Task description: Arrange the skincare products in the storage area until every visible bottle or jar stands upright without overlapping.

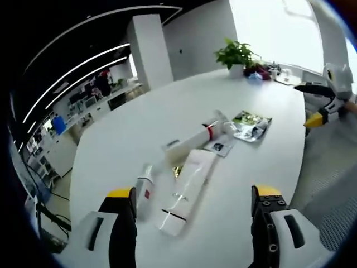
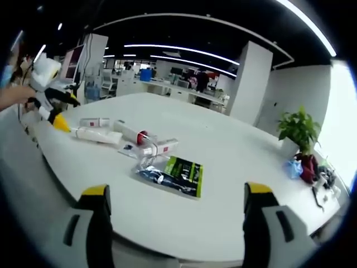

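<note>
While tubes [image 1: 187,187] lay flat on worktop [image 1: 122,134], held both tongs [image 1: 192,204] [image 2: 174,198] wide open, empty; risked rolling them off.

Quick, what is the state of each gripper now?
Left gripper: open, holding nothing.
Right gripper: open, holding nothing.

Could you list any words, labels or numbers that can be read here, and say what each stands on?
None can be read.
The green packet carries print, too blurred.
The white tube shows dark marks, too small.
The red-banded bottle shows no legible label.
</note>
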Motion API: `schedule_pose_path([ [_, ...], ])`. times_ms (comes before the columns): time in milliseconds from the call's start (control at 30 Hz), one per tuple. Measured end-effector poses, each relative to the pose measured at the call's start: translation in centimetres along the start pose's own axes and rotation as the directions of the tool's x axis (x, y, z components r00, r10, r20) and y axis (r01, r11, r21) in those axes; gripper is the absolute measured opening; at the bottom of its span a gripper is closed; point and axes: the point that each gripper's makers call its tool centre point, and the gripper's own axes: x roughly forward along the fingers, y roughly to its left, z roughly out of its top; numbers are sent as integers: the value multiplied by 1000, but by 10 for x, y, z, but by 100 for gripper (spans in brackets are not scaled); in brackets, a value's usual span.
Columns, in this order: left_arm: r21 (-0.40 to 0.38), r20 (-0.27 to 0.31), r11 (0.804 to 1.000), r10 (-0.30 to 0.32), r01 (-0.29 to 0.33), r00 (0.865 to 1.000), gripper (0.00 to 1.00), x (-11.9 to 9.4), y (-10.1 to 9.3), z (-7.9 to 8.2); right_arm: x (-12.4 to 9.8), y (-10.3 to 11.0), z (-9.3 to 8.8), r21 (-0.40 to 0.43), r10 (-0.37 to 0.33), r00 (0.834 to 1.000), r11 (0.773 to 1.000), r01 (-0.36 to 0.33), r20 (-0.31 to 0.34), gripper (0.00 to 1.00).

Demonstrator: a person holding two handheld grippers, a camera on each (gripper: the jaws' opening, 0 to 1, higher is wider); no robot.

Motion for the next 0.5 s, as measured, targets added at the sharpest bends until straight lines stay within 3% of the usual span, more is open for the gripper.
schedule_pose_path([
  [267, 63, -54, 997, -38, 41, 998, 79, 21, 3, -1, 1, 2, 0, -1, 10, 1000, 1000, -10, -2, 100],
  [500, 100, -125, 990, -87, 100, 988, 68, 41, 6, -1, 1, 2, -1, -1, 12, 1000, 1000, -12, -2, 100],
])
